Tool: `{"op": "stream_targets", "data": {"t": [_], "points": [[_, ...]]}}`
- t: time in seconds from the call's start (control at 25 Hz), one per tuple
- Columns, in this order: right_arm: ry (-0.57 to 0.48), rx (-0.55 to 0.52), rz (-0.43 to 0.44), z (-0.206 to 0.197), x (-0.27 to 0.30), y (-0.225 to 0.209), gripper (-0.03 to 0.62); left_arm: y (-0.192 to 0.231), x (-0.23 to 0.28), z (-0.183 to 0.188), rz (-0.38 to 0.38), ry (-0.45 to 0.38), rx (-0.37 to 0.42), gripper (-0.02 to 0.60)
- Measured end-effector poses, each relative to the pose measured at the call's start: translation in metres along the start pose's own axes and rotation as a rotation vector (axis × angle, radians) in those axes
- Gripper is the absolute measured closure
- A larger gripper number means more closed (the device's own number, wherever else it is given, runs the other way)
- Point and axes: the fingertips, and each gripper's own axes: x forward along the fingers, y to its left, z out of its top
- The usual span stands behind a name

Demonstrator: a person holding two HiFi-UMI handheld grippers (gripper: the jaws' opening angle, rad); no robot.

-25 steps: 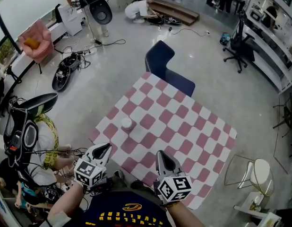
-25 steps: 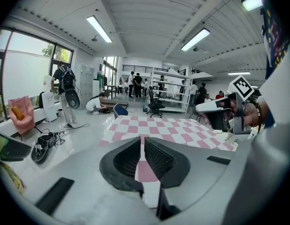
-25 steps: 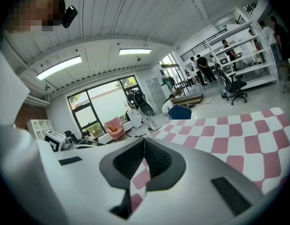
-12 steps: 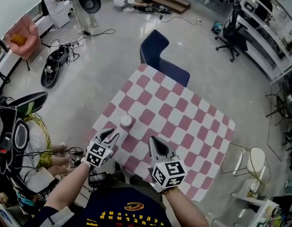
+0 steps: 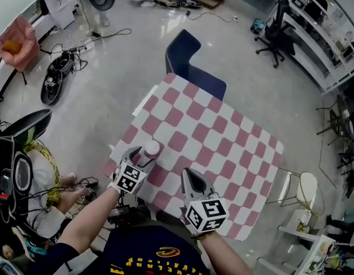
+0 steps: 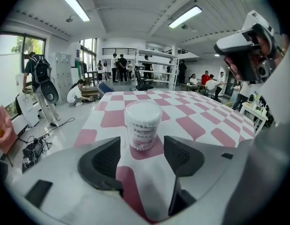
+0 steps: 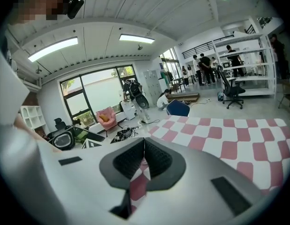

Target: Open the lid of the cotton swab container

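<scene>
Left hand-held gripper [image 6: 141, 154] lowered toward cotton swab container [image 6: 143, 125], jaws just opened.

One table [image 5: 223, 136] at centre, bearing one container [image 5: 152, 149]. Two grippers, lower centre: left gripper [image 5: 142, 157], right gripper [image 5: 189, 174]. One blue chair [image 5: 188, 62] above the table, one pink armchair [image 5: 16, 42] upper left, one office chair [image 5: 274, 30] upper right.

Left hand-held gripper [image 5: 141, 156], earlier shut and higher, now low before the cotton swab container [image 5: 152, 149], jaws newly apart.
</scene>
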Motion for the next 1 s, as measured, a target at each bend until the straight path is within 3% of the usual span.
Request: {"op": "stream_targets", "data": {"t": [0.24,0.44,0.68,1.0], "points": [[-0.014,0.037,-0.041,-0.004,-0.004,-0.012,0.583,-0.003,0.022,0.007,-0.049,0.012,0.010,0.311],[-0.013,0.065,-0.059,-0.007,-0.005,-0.016,0.583,-0.001,0.028,0.012,-0.034,0.003,0.023,0.311],[-0.015,0.071,-0.071,-0.009,-0.006,-0.017,0.583,0.002,0.029,0.016,-0.030,-0.011,0.028,0.321],[0.003,0.069,-0.074,-0.016,-0.011,-0.017,0.583,-0.009,0.015,0.025,-0.079,-0.037,0.072,0.328]]}}
